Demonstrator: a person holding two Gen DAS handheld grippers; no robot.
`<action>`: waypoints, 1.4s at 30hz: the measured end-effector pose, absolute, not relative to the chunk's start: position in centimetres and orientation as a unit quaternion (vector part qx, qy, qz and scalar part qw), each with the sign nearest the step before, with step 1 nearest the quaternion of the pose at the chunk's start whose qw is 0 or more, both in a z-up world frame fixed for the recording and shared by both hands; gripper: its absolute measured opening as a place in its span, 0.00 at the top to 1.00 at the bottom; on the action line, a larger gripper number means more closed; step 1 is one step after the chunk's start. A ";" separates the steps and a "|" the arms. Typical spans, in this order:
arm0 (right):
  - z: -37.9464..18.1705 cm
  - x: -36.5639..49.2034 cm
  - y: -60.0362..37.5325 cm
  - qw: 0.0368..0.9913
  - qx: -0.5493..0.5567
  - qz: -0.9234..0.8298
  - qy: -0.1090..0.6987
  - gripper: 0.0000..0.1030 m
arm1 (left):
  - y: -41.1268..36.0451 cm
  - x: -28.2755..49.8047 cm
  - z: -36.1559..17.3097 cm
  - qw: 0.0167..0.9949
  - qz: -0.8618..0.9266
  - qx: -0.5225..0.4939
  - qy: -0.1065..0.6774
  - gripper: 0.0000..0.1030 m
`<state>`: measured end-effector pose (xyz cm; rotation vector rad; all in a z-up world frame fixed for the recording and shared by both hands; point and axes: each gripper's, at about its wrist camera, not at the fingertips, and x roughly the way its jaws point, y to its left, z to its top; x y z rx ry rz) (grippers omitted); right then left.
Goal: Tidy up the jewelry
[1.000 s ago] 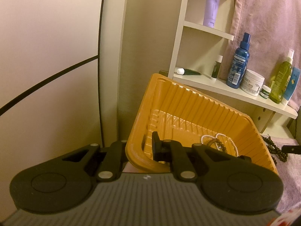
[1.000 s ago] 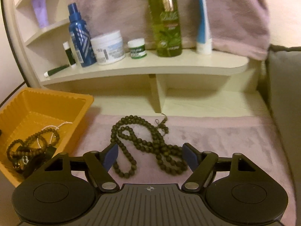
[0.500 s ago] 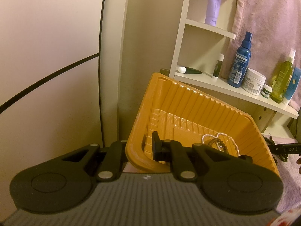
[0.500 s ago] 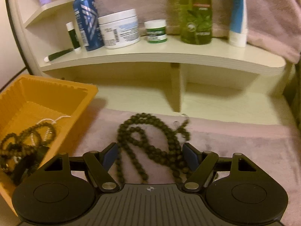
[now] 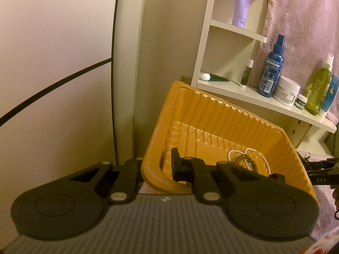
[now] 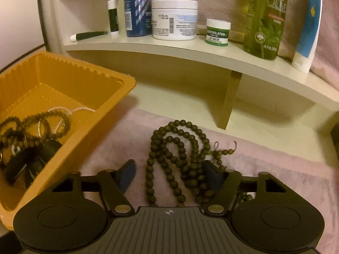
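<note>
The pink cloth [image 6: 264, 169] fills the lower half of the right wrist view and carries everything that matters here; the shelf [image 6: 190, 53] with its bottles and jars crosses the top of the frame and takes no part. At the left edge sits the orange tray [image 6: 70, 80], tipped up on one side, with a pearl strand and some darker bracelets already pooled in its low corner. The left hand-held gripper [image 5: 157, 169] is clamped tight on the near wall of that tray, at lower centre of the left wrist view, and it should simply keep the tray steady and tilted toward the cloth. The dark bead necklace [image 6: 175, 154] lies in loose loops at lower centre of the right wrist view, just right of the tray. The right hand-held gripper [image 6: 169, 173] is over it with jaws closing; most loops lie between the fingers, some spill past the right one, and the pads do not yet seem to press on the beads. A good grasp probably pinches several strands at once, low against the cloth, so no loop slips free or trails when lifted toward the tray.
</note>
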<state>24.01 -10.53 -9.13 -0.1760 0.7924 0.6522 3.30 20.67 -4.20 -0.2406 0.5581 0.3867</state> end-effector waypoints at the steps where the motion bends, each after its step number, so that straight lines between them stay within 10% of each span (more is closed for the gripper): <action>1: -9.1 24.1 -10.7 0.869 -0.083 0.308 0.378 0.53 | 20.7 3.3 -4.2 0.936 0.190 -0.118 0.273 0.89; 6: -8.7 24.2 -11.7 0.868 -0.079 0.307 0.383 0.86 | 20.6 3.3 -4.2 0.936 0.190 -0.117 0.273 0.89; 25: -6.0 16.3 -15.5 0.865 -0.040 0.308 0.395 0.86 | 20.5 3.0 -3.9 0.937 0.189 -0.115 0.270 0.89; 27: -6.2 17.1 -15.6 0.868 -0.041 0.289 0.402 0.79 | 20.5 3.0 -3.9 0.937 0.188 -0.114 0.270 0.89; 31: -6.8 18.1 -16.0 0.885 -0.049 0.273 0.375 0.25 | 20.5 3.0 -3.8 0.938 0.188 -0.114 0.270 0.89; 40: -8.5 19.3 -16.0 0.864 -0.010 0.308 0.397 0.26 | 20.5 3.0 -3.8 0.937 0.188 -0.114 0.270 0.89; 42: -8.4 18.7 -15.3 0.865 -0.024 0.314 0.390 0.41 | 20.5 3.0 -3.8 0.937 0.189 -0.115 0.270 0.89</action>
